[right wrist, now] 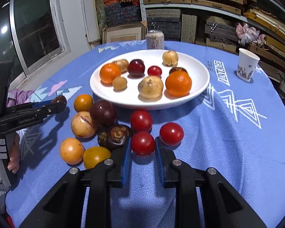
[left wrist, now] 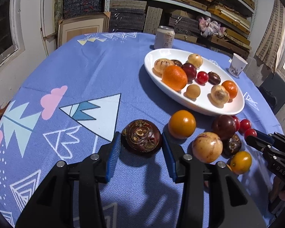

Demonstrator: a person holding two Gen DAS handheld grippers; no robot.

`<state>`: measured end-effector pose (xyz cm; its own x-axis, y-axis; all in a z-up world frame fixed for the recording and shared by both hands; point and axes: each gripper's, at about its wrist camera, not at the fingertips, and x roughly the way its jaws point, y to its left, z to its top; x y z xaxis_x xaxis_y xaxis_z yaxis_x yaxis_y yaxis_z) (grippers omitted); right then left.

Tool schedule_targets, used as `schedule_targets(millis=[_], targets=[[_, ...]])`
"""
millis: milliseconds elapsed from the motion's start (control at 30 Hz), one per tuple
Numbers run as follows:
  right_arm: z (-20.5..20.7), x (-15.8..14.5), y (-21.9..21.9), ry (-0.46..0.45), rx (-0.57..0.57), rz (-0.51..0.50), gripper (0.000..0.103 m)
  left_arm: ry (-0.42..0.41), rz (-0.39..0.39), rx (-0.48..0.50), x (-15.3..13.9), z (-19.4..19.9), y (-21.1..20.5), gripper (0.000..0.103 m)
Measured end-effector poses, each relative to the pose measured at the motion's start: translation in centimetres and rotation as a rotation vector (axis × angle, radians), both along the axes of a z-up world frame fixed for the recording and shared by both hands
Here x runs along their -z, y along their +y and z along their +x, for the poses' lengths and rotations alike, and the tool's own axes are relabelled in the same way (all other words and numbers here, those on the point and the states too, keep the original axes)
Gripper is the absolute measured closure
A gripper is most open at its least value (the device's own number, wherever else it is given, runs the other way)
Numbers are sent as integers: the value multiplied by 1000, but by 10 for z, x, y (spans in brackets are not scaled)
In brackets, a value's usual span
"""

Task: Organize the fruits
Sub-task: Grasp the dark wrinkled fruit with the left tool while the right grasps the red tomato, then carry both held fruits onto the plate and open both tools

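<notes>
My left gripper (left wrist: 141,144) is shut on a dark brown water chestnut (left wrist: 141,135), held just above the blue cloth; it also shows in the right wrist view (right wrist: 59,102). My right gripper (right wrist: 142,152) is shut on a red cherry tomato (right wrist: 142,143) on the cloth; it also shows in the left wrist view (left wrist: 251,135). A white oval plate (right wrist: 199,70) holds oranges, plums, a tomato and tan fruits. Loose fruit lies in front of it: two more tomatoes (right wrist: 141,120), a plum (right wrist: 103,113), a water chestnut (right wrist: 115,135), yellow and tan fruits (right wrist: 71,150).
A drink can (right wrist: 155,39) stands behind the plate. A paper cup (right wrist: 247,64) stands at the far right of the round table with the blue patterned cloth (right wrist: 228,133). Shelves of boxes fill the back wall. A window is at the left.
</notes>
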<state>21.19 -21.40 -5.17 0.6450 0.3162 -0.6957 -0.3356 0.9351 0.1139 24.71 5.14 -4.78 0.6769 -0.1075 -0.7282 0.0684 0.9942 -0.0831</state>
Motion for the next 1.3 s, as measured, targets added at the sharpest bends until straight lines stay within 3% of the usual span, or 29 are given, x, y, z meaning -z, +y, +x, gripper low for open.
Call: schedule_targets(millis=[200,467,767,1133,1300], targets=[[12,-24,-13,-48,27,27,78,-37,-29,30,-28,13,-21,60],[90,-57,-37,-55,123,74,78,-18,-35,127,-36,59,-85,60],[159,-39,-15,-1,88,77,78,23,-11,180,-20,86,-112,60],[171,-17,1,44,59,67,77,-15,83,179,-11,90,-125,60],[174,-13,1,57,60,63,76,-22,89,178,-10,88,-126,54]])
